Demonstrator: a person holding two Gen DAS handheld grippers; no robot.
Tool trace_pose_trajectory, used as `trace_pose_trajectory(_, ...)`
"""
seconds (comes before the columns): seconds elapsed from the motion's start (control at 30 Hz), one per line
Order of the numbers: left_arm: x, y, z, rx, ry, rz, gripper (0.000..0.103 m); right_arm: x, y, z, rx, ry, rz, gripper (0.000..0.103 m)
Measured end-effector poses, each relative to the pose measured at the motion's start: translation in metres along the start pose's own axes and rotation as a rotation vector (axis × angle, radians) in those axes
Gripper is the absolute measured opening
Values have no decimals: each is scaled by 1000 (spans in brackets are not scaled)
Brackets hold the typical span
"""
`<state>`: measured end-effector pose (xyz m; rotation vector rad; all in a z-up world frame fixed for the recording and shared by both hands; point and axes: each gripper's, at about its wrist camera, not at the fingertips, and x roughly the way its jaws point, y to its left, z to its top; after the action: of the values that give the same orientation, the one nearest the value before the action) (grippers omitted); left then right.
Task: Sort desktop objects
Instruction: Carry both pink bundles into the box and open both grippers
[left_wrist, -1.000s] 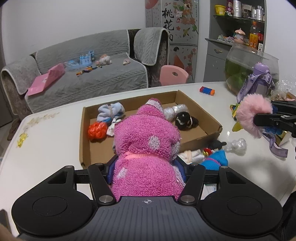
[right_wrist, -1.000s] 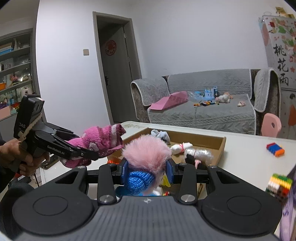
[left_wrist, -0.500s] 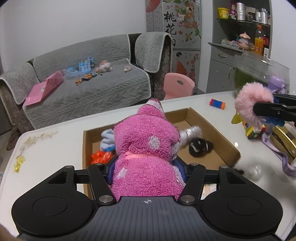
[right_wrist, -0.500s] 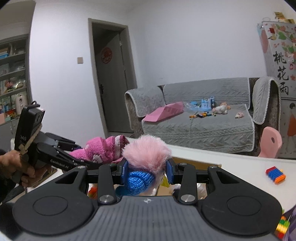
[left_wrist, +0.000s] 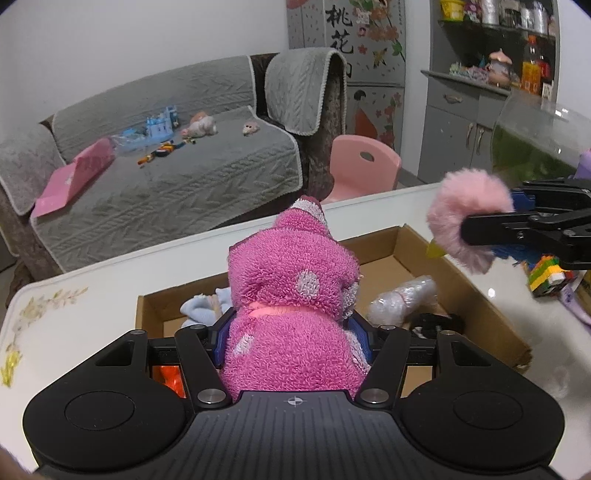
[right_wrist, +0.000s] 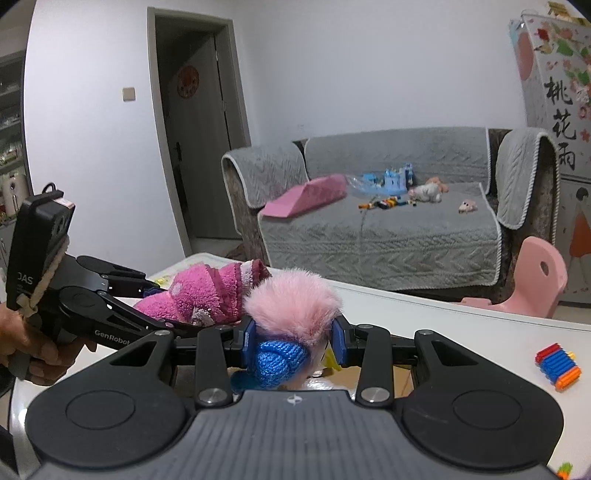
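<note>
Gripping a pink sock (left_wrist: 291, 314), the left gripper (left_wrist: 291, 332) holds it above the box (left_wrist: 476, 295) on the table (left_wrist: 74, 317); in the right view, the right gripper (right_wrist: 293, 341) is clamped on a pompom hat (right_wrist: 286, 332), raised beside the sock.

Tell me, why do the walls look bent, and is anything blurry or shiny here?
Left wrist view: fisheye lens bows the table edge; a glare spot sits on the tabletop by the cardboard box. Right wrist view: the door frame curves; the sofa looks soft.
</note>
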<state>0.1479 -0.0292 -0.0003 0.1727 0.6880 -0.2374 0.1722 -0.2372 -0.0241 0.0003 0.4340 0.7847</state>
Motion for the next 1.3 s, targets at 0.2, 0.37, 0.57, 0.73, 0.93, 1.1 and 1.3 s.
trace_pose_trajectory(0.2, 19, 5, 1, 20, 15, 10, 66, 23, -11, -5, 5, 82, 23, 36)
trace_pose_trajectory(0.37, 33, 7, -2, 13, 28, 6, 66, 35, -13, -4, -6, 119, 16, 36)
trace_pose_trajectory(0.57, 45, 11, -4, 1, 45, -8, 66, 45, -12, -3, -23, 148, 3, 36)
trace_pose_trajectory(0.73, 46, 11, -4, 4, 47, -16, 66, 51, -14, -5, -26, 173, -1, 36)
trace_pose_trajectory(0.93, 49, 9, 0, 14, 50, -8, 66, 59, -14, -5, -23, 188, -9, 36)
trace_pose_trajectory(1.1, 56, 5, 5, 30, 70, -7, 67, 69, -16, -5, -15, 209, -36, 36)
trace_pose_trajectory(1.3, 59, -1, 3, 66, 97, 4, 74, 75, -18, -11, -23, 252, -83, 37)
